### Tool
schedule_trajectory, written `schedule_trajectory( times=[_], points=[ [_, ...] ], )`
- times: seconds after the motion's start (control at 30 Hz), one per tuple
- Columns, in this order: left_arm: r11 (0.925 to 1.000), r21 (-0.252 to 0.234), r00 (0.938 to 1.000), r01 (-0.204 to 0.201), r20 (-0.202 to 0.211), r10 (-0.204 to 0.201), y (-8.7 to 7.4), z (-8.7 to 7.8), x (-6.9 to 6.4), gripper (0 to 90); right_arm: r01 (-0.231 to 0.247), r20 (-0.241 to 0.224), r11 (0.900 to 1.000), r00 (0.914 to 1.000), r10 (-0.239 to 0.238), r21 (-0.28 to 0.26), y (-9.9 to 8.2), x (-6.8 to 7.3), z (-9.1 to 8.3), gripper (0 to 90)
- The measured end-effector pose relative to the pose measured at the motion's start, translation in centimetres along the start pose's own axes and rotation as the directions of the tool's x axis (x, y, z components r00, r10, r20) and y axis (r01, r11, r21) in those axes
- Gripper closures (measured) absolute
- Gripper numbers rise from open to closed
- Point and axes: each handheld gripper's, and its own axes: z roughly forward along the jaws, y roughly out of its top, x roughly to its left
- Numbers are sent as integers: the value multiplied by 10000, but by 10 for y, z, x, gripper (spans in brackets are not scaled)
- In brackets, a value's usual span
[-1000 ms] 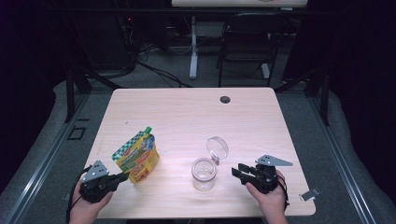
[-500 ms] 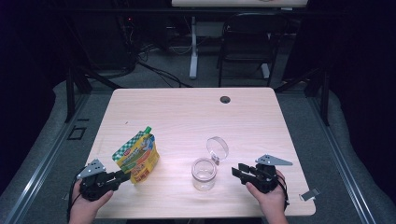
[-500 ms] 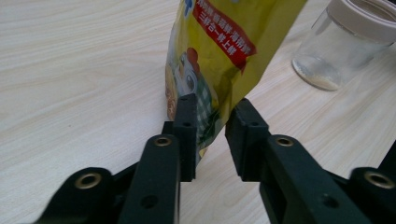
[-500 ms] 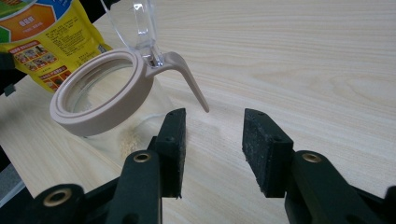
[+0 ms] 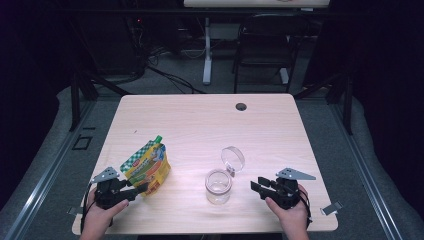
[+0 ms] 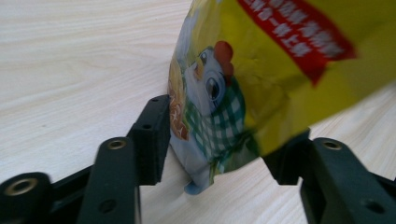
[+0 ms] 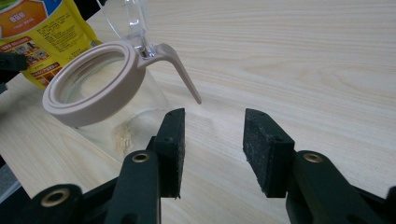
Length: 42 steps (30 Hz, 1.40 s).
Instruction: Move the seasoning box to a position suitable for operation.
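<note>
Yellow spouted pouch [image 6: 261, 70], green cap, chicken print and red banner, standing on the table [image 5: 200, 120] between the left gripper [image 6: 224, 140] jaws, which have just been opening and stand spread, released, the left-hand pad beside its lower edge.

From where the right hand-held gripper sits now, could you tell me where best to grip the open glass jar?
Probably around the clear jar body below its beige rim, approaching level from its right: the hinged lid stands open behind, and the right hand-held gripper faces that side.
</note>
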Motion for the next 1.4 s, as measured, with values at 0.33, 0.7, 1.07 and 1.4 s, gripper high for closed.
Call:
schedule_trajectory(
  times=[0.33,0.7,1.07,1.4],
  points=[
    [9998,168,9999,63,-129,-61,7,20,1,416,-390,356,9990,9986,398,-227,-9,-5,-17,586],
    [9997,217,9996,-121,-256,127,8,31,-2,418,-427,519,9987,9977,441,-278,-13,-6,-22,583],
    [10000,-55,9987,35,-509,-38,4,36,0,422,-407,459,9986,9981,422,-338,-13,-6,-22,583],
    [9997,-222,9987,-91,-513,80,-1,41,1,441,-413,442,9987,9981,426,-313,-12,-7,-22,582]
  ],
)
